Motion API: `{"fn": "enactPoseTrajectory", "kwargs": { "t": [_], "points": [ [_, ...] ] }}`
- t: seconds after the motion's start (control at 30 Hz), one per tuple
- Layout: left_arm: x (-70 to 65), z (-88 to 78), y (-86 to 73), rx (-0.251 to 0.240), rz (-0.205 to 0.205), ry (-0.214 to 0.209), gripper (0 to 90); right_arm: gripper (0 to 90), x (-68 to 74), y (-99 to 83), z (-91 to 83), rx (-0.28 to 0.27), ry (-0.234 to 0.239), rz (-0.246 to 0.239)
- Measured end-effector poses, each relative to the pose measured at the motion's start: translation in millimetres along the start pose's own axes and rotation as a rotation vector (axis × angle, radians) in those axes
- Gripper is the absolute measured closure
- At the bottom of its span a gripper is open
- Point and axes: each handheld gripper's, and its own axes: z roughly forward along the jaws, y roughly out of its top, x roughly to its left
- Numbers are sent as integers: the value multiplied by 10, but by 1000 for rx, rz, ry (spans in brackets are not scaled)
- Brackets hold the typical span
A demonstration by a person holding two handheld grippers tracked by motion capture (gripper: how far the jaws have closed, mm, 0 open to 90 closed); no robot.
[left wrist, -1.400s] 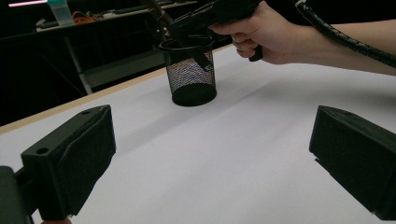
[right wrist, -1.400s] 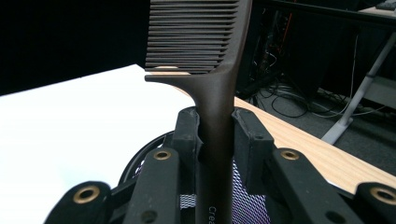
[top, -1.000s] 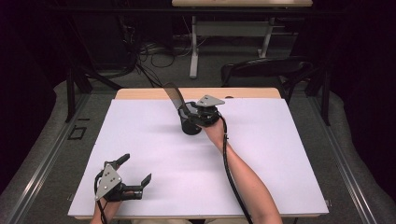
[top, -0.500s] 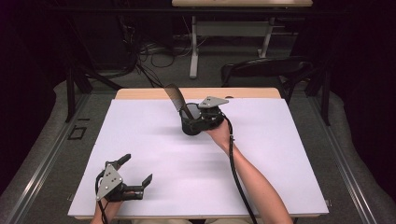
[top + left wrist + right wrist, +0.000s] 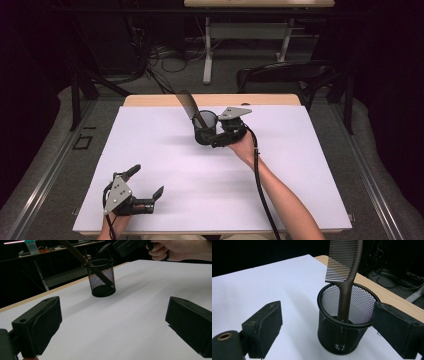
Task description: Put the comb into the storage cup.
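White table cover takes most of the high view and lies on a wooden table, of which a narrow strip shows at the far edge. Behind the table, in the dark, a chair and a heap of cables on the floor can be made out, but their details are hard to see.

On the far middle of the cover stands a black mesh cup. A dark comb leans in it, handle down and teeth up, tilted toward the far left. In the right gripper view the comb's upper end is cut off by the frame, and the cup's mesh wall veils the lower part of the handle.

The right gripper is just beside the cup, on its right side in the high view. Its jaws have just been opening and now stand wide; the cup is between them, but neither pad presses on it. The right hand covers the rear of this gripper.

The left gripper rests at the near left corner, well apart from the cup, with wide jaws and only bare cover between them. The left hand is partly cut off by the bottom edge.
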Motion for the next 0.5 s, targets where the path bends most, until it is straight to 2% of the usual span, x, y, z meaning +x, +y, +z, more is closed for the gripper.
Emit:
{"fn": "enactPoseTrajectory", "kwargs": {
  "t": [0.5],
  "points": [
    [13,-36,-5,-1,-4,11,6,0,29,-168,-254,91,37,17]
  ]
}}
